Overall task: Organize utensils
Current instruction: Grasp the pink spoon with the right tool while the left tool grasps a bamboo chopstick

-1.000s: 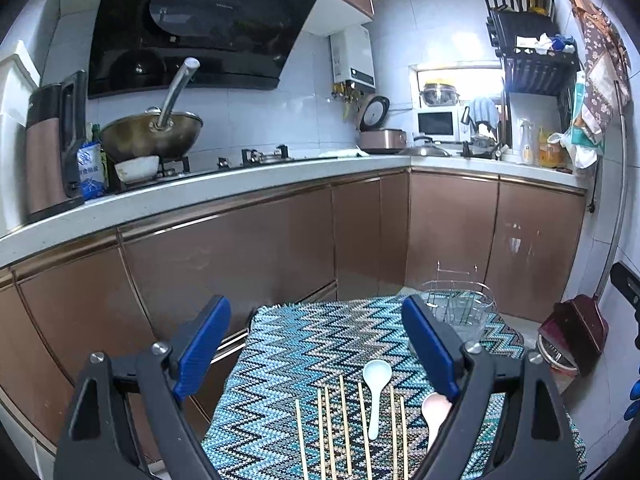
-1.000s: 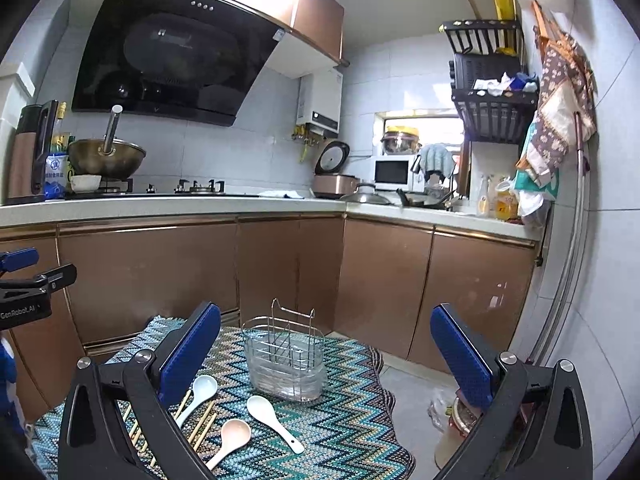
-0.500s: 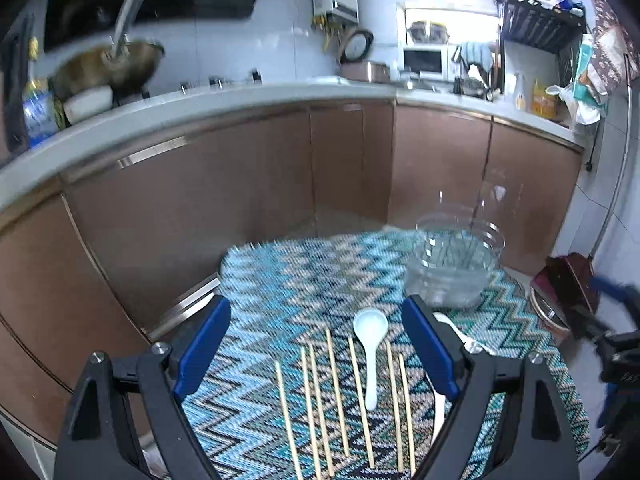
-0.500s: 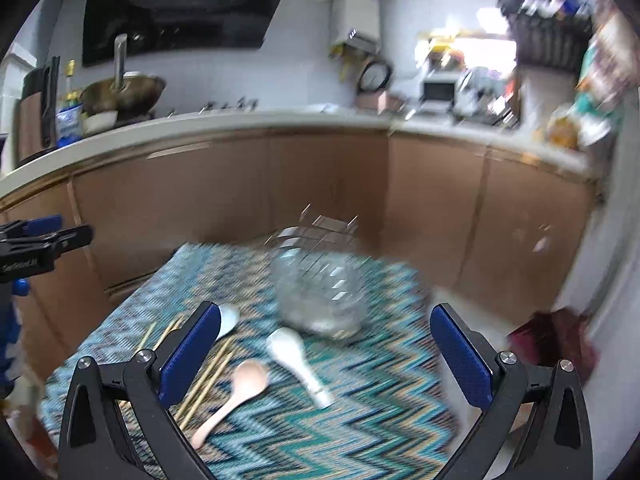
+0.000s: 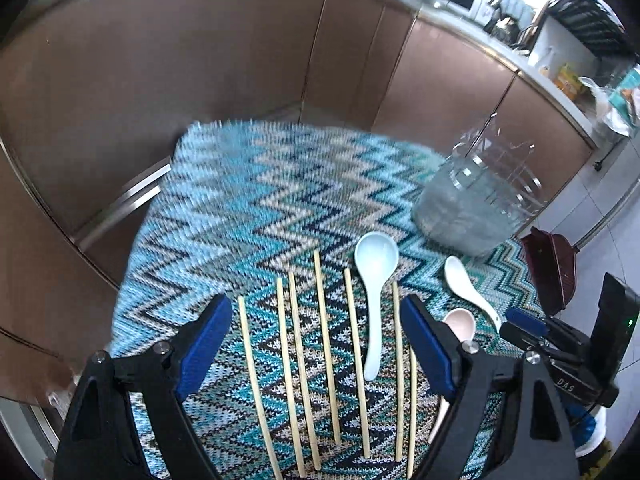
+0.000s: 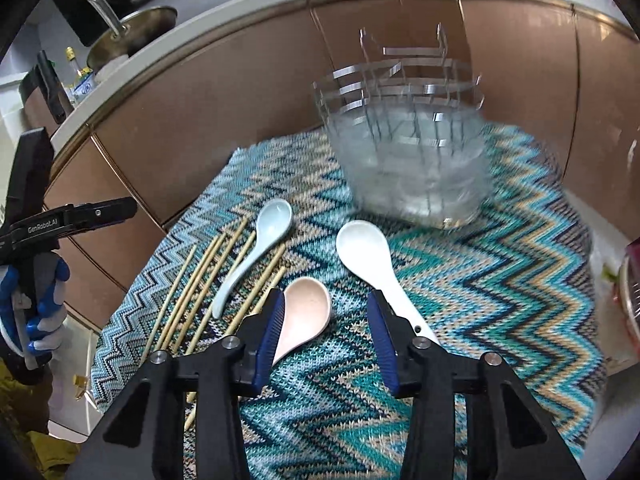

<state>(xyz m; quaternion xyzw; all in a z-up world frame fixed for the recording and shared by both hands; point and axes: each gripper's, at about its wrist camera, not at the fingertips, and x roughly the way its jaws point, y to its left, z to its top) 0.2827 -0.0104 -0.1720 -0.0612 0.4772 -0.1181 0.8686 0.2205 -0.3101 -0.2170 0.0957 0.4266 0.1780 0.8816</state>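
On a zigzag-patterned cloth [image 5: 248, 208] lie several wooden chopsticks [image 5: 324, 344], a pale blue spoon [image 5: 374, 280], a white spoon [image 5: 466, 284] and a pink spoon [image 5: 460, 322]. A wire utensil holder in a clear tub [image 5: 476, 200] stands at the far right of the cloth. My left gripper [image 5: 316, 344] is open, low over the chopsticks. My right gripper [image 6: 326, 328] is open, between the pink spoon [image 6: 304, 320] and the white spoon [image 6: 368, 260], just above the cloth [image 6: 500, 280]. The holder [image 6: 412, 148] is beyond it; the blue spoon [image 6: 260, 244] and chopsticks [image 6: 200, 292] lie to its left.
Brown kitchen cabinets [image 5: 200, 60] run behind the table under a pale counter [image 6: 200, 44]. A wok [image 6: 128, 36] sits on the counter. A dustpan [image 5: 552, 264] stands on the floor to the right. The left gripper also shows at the right wrist view's left edge [image 6: 60, 220].
Both grippers have tilted down and come lower and closer to the cloth. The right gripper's jaws have narrowed and now sit between the pink and white spoons.
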